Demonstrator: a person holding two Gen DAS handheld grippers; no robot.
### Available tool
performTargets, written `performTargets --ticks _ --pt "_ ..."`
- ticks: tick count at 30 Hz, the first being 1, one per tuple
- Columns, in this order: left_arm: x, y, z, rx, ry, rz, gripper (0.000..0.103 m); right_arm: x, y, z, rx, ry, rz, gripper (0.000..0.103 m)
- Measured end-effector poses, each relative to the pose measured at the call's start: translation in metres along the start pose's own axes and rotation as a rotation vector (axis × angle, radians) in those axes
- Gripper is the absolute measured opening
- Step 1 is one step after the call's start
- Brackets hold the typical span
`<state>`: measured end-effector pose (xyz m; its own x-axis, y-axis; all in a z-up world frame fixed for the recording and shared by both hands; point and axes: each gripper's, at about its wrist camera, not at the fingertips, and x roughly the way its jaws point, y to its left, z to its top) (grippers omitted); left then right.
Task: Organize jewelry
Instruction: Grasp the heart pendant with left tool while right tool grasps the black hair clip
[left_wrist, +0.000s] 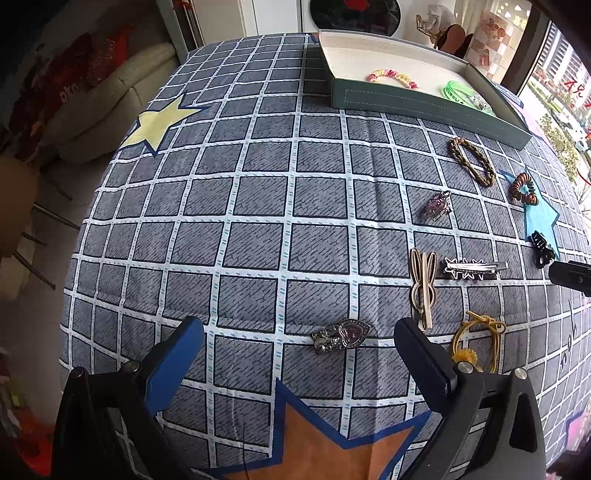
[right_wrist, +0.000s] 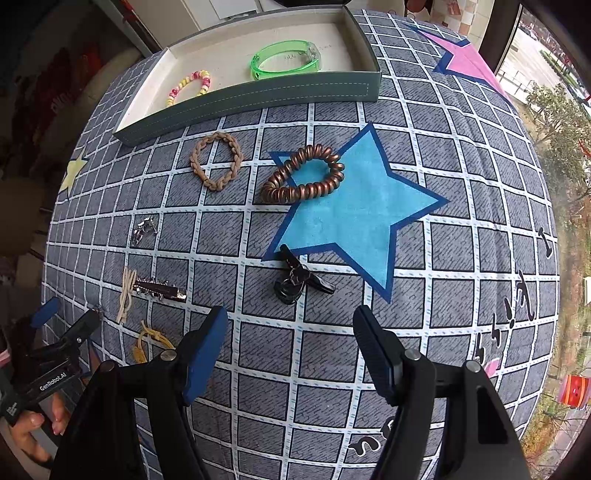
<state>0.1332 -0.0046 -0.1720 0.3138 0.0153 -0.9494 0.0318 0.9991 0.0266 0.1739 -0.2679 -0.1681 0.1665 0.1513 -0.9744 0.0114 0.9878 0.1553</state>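
My left gripper (left_wrist: 299, 332) is open and empty, just above a silver heart-shaped hair clip (left_wrist: 341, 335) that lies between its fingers. My right gripper (right_wrist: 290, 321) is open and empty, just short of a black claw clip (right_wrist: 297, 282). A grey-green tray (right_wrist: 258, 94) at the far side holds a pink-and-yellow bead bracelet (right_wrist: 190, 86) and a green bangle (right_wrist: 286, 61). On the cloth lie a tan braided band (right_wrist: 218, 160), a copper spiral hair tie (right_wrist: 303, 175), a small silver charm (right_wrist: 142, 229), a beige bunny clip (left_wrist: 423, 286), a star barrette (left_wrist: 472, 267) and a yellow elastic (left_wrist: 476, 339).
A grey checked cloth with coloured stars (right_wrist: 354, 210) covers the table. A pale sofa (left_wrist: 110, 99) stands beyond the table's left edge. A window (right_wrist: 546, 92) lies to the right. The left gripper also shows in the right wrist view (right_wrist: 55, 354), low at the left.
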Motion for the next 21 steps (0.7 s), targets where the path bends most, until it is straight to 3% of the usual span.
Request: performTargets --ticks 9,10,14,21 --pt "0.006 -0.004 0.003 0.02 0.002 -0.023 0.103 0.003 -0.001 0.003 -0.009 -0.026 -0.035 0.073" --pt "0.007 -0.004 0.003 0.022 0.005 -0.022 0.096 0.003 0.0 0.005 -0.015 -0.029 -0.036 0.073" --pt "0.012 -0.005 0.002 0.014 0.033 -0.044 0.095 0.012 0.009 0.015 -0.05 -0.032 -0.055 0.073" --pt "0.009 -0.009 0.0 0.039 0.021 -0.061 0.078 0.03 0.019 0.026 -0.079 -0.009 -0.073 0.073"
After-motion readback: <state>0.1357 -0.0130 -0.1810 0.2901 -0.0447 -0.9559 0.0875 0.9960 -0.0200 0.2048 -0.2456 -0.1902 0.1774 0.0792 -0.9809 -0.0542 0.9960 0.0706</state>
